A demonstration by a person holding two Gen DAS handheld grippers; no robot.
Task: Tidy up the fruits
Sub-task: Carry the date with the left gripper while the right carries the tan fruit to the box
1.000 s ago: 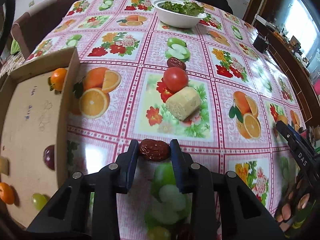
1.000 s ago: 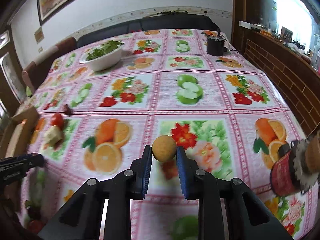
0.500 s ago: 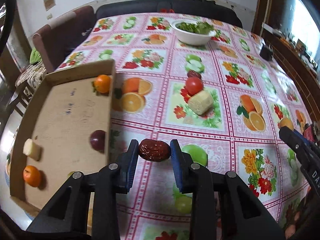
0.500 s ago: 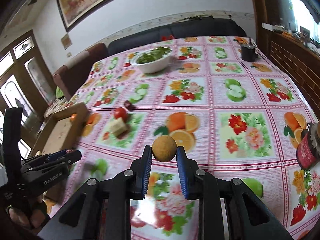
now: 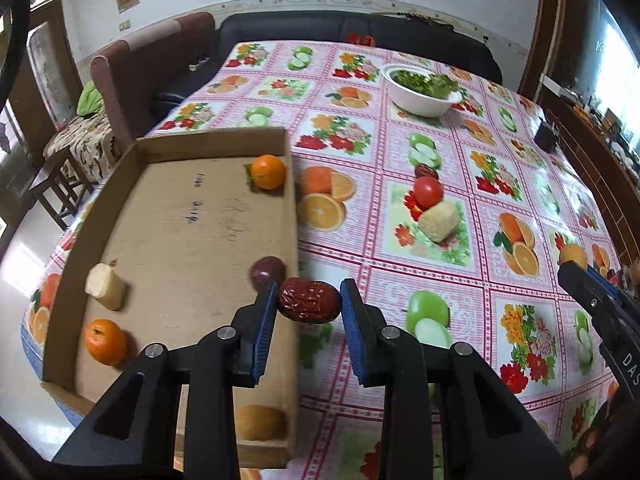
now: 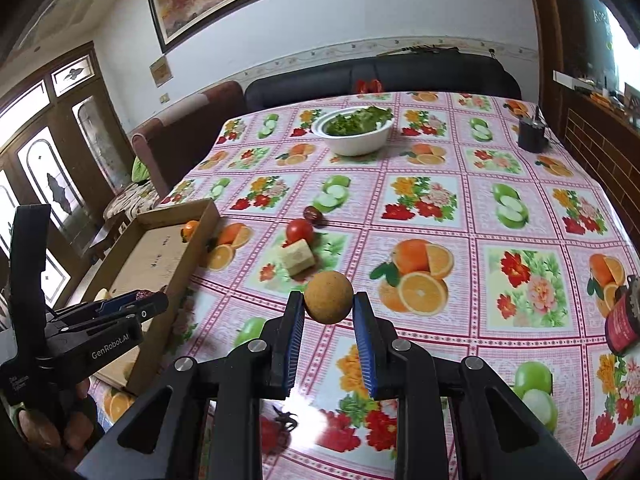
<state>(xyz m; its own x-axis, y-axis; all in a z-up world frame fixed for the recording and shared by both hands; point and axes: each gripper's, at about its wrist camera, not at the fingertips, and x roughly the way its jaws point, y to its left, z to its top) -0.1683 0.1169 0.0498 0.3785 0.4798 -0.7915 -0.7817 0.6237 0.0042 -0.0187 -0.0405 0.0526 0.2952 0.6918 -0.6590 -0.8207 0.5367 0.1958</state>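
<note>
1. Clamping a red date point(image 5: 309, 300) between its fingers, the left gripper point(image 5: 308, 304) is hovering over the cardboard tray point(image 5: 192, 216) wall.
2. Pinching a round tan fruit point(image 6: 329, 297), the right gripper point(image 6: 328, 304) is hanging above the tablecloth point(image 6: 472, 224).

black hand-held gripper point(image 5: 308, 306), blue pads point(image 5: 265, 328) (silver screws)

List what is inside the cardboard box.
Inside the cardboard box: two oranges, a pale chunk, a dark plum and a tan fruit, partly covered by the left claw.
</note>
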